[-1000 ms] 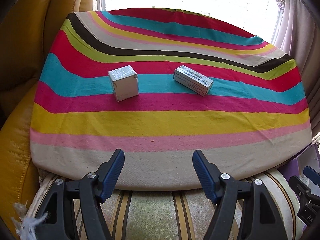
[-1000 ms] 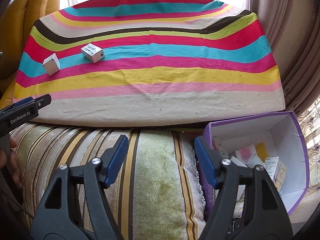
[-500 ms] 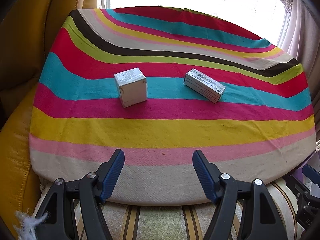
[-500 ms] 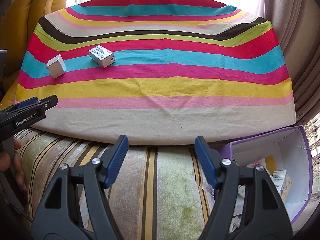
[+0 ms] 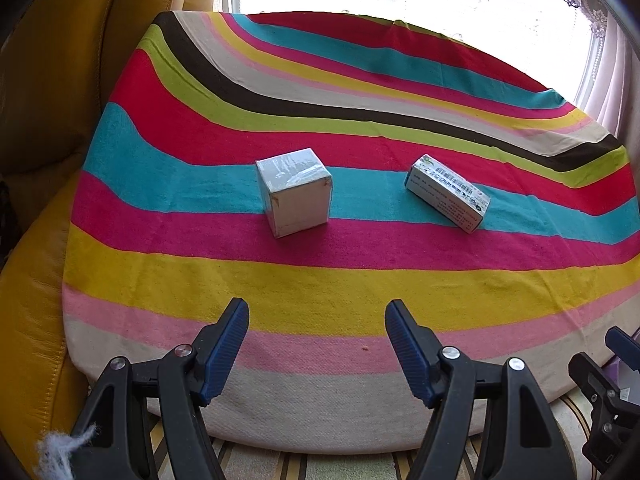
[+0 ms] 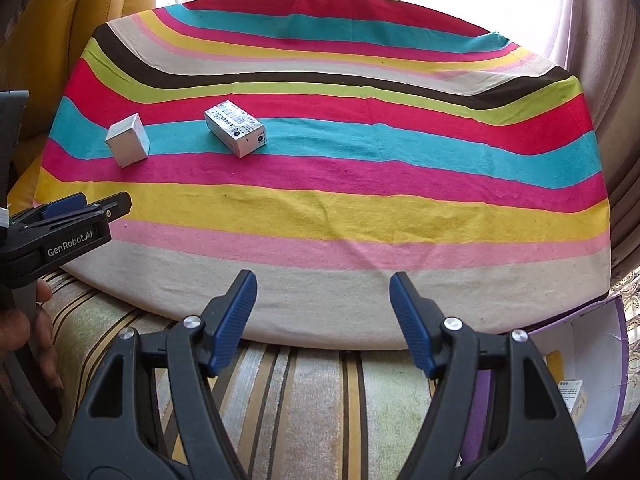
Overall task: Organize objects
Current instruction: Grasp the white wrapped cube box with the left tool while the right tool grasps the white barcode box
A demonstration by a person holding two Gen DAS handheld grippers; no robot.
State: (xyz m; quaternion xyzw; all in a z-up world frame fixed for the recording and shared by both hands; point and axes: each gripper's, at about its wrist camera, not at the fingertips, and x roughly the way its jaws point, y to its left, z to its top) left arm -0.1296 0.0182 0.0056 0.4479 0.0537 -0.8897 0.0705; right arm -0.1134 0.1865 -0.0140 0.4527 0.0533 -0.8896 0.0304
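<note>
Both grippers are being carried forward over the striped cloth [image 5: 360,280] since a second ago; the boxes are being seen larger and the purple box [image 6: 600,380] is being pushed to the lower right edge of the right wrist view.

Left gripper [image 5: 316,344]: fingers are being held wide apart, nothing between them. The cube box [image 5: 296,192] is being seen ahead of the fingertips, slightly toward the left finger, well apart from both pads. The long box [image 5: 448,192] is lying ahead and beyond the right finger, angled.

Right gripper [image 6: 322,316]: fingers likewise being held spread and empty. Both boxes are being seen far ahead and left of the left finger; the purple box is sitting low, outside the right finger, with small cartons inside.

Judged step: the cube box is being approached. For a sound grasp, the jaws are best being squared to two opposite flat faces, since the cube is sitting turned corner-on, and lowered around its middle before closing.

Writing: "GenRobot.AI" is being read on the left gripper's body in the right wrist view. A barcode and small print are being made out on the long box; the text is too small to read.
</note>
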